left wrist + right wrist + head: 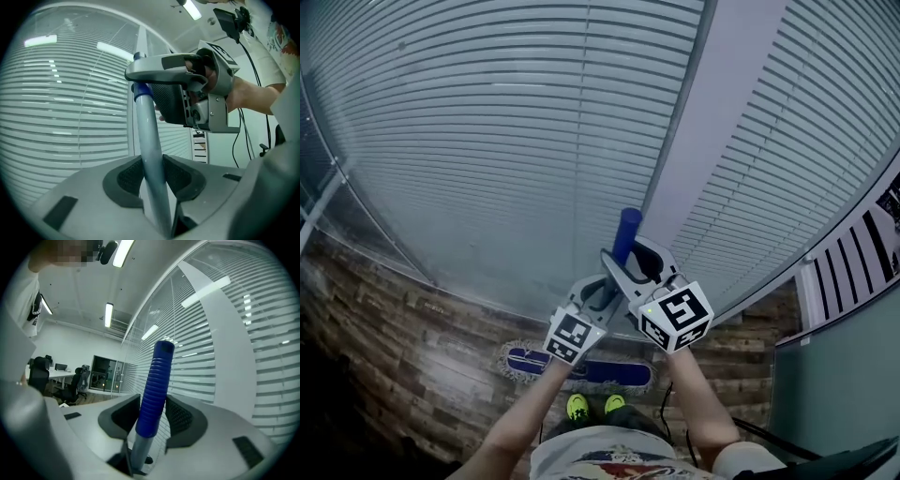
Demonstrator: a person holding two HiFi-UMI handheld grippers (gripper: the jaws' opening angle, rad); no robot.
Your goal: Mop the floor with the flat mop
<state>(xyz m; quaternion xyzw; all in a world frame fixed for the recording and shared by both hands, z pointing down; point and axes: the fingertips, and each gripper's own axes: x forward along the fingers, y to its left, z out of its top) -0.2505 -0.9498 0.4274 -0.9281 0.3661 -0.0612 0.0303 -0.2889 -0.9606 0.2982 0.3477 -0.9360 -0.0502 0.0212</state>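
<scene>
The flat mop (627, 228) stands roughly upright in front of the person. Its pole (150, 136) rises from the mop head (581, 367), which lies flat on the wooden floor (412, 347) at the foot of the pole, just ahead of a pair of yellow-green shoes (577, 406). Both grippers are on the pole, one above the other.

The left gripper (152, 176) is the lower one. Its jaws stand at a middling width with the grey part of the pole between them, and the two dark pads press on the pole from either side, so it is clamped.

The right gripper (151, 414) sits just above it on the same pole. Its jaws are likewise partly closed and grip the ribbed blue grip (157, 380) at the pole's top end. The rounded blue end sticks out a little past the jaws.

In the left gripper view the right gripper shows directly above, its jaw arms wrapped round the place where the grey pole meets the blue grip. In the head view the left gripper sits lower on the pole and nearer the person than the right one.

Beyond the pole hangs a wall of white slatted blinds (487, 141), with a plain white pillar (712, 122) just right of the pole's top. Well off to the side of the pole, in the right gripper view, are desks with black office chairs (37, 376)
</scene>
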